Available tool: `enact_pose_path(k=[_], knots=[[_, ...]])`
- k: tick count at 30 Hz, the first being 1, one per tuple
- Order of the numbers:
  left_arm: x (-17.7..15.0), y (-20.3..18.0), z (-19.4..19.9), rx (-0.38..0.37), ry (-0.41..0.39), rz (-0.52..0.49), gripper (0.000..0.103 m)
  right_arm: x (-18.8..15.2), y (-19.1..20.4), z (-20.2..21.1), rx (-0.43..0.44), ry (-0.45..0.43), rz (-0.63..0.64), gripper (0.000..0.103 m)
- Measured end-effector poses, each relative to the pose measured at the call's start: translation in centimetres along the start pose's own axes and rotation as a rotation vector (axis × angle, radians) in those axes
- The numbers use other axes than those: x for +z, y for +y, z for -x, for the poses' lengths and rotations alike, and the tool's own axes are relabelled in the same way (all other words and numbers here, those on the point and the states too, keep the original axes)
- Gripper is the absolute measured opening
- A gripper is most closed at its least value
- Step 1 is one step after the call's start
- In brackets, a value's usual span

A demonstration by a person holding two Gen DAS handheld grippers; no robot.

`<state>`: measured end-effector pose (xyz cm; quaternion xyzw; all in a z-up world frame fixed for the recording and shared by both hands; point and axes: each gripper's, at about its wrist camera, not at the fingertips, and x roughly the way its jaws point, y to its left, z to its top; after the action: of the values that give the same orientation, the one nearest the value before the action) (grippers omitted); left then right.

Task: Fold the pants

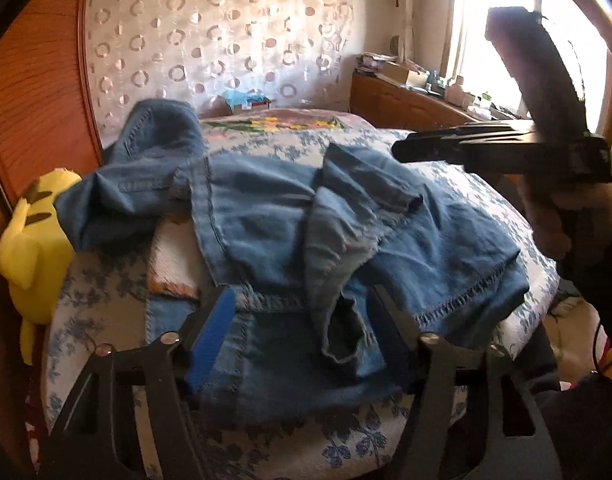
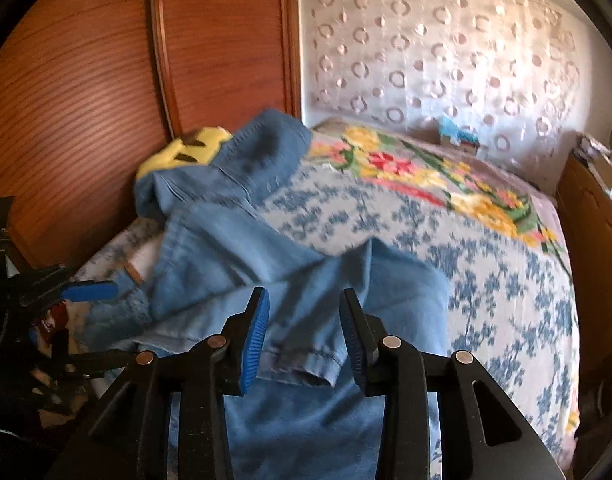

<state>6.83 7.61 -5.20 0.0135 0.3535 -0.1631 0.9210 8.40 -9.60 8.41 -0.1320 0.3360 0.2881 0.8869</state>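
Denim pants [image 1: 290, 220], blue, lie crumpled across a bed [image 1: 477, 184] with a blue-flowered cover, one end draped onto a yellow plush toy [image 1: 30, 248] by a wooden wardrobe [image 2: 106, 60]. Left gripper [image 1: 302, 336]: jaws parted over a bunched fold, pads clear of it. Right gripper [image 2: 304, 340]: jaws apart, a hemmed leg end between them, unpinched.

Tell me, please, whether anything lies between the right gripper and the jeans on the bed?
Nothing visible does. The right gripper is open directly over the jeans, a hemmed edge just beyond its pads. The yellow plush toy sits far off, by the wardrobe.
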Motion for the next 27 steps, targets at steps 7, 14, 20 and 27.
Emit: enact_pose_path(k=[7, 14, 20, 27], knots=[[-1.3, -0.7, -0.9, -0.038, 0.034, -0.017, 0.042, -0.3, 0.2, -2.2, -0.006, 0.105, -0.047, 0.039], [-1.3, -1.1, -0.6, -0.076, 0.017, -0.014, 0.011, 1.3, 1.6, -1.3, 0.061, 0.102, -0.066, 0.004], [-0.9, -0.4, 2.8, -0.082, -0.065, 0.027, 0.010, 6.6, 5.0, 2.3, 0.097, -0.042, 0.001, 0.003], [-1.5, 1.6, 5.9, -0.042, -0.095, 0.056, 0.010, 13.2, 10.9, 2.1, 0.169, -0.117, 0.103, 0.003]])
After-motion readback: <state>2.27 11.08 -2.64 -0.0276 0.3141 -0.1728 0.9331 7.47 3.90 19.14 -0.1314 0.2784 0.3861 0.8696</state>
